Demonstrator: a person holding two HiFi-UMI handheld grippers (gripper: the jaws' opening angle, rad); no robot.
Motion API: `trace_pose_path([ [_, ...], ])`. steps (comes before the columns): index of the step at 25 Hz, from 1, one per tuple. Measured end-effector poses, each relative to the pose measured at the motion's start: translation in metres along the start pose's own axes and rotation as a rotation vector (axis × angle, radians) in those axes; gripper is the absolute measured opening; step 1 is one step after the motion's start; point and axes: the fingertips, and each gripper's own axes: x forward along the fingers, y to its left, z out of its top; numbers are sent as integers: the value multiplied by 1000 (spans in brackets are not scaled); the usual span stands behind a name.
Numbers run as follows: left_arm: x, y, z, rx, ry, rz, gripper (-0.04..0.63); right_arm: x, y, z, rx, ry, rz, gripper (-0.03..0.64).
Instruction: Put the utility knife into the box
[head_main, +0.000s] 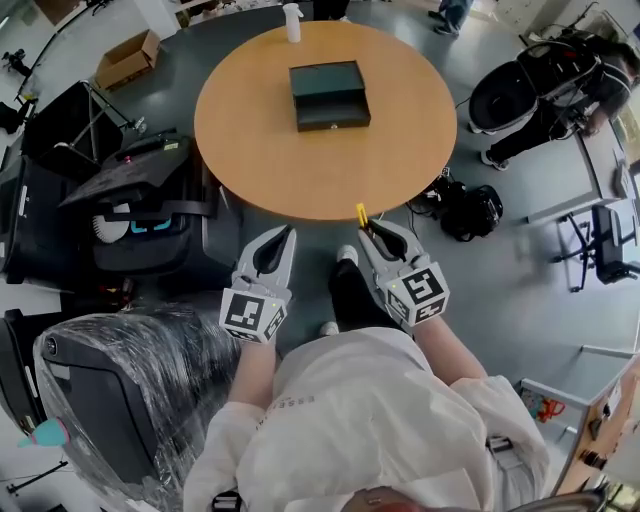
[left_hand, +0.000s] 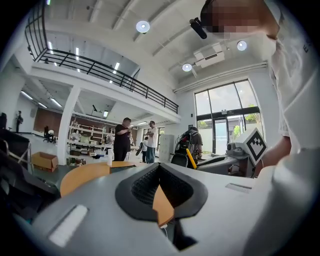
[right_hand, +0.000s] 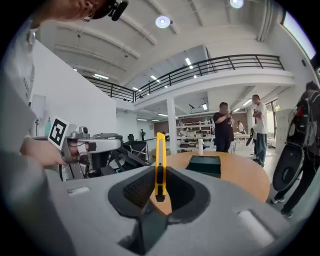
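A dark green box (head_main: 329, 95) (right_hand: 204, 165) rests on the round wooden table (head_main: 250, 140) (right_hand: 240, 175), past its middle. My right gripper (head_main: 366, 224) (right_hand: 160, 176) hovers at the table's near edge, shut on a yellow utility knife (head_main: 361, 213) (right_hand: 160, 162) that sticks up and forward out of the jaws. My left gripper (head_main: 286, 232) (left_hand: 160, 166) hangs beside it on the left, just short of the table edge, shut with nothing in it. In the left gripper view the right gripper's marker cube (left_hand: 255, 145) and the knife (left_hand: 191, 158) show at the right.
A white spray bottle (head_main: 292, 22) stands at the table's far edge. A black cart (head_main: 150, 195) and a plastic-wrapped chair (head_main: 120, 390) crowd the left. A black bag (head_main: 470, 210) lies on the floor to the right. Two people (right_hand: 240, 125) stand beyond the table.
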Motion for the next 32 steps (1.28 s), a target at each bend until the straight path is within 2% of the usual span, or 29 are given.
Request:
trace_pose_path([
  [8, 83, 47, -12, -7, 46, 48, 9, 64, -79, 1, 24, 46, 50, 58],
  [14, 162, 84, 7, -5, 5, 95, 9, 113, -151, 30, -5, 43, 82, 57],
  [17, 186, 96, 4, -5, 6, 113, 9, 132, -178, 33, -22, 45, 90, 57],
  [25, 228, 122, -11, -45, 62, 128, 9, 177, -207, 23, 10, 112, 132, 58],
  [32, 265, 147, -17, -77, 79, 79, 9, 230, -219, 5, 16, 228, 144, 58],
])
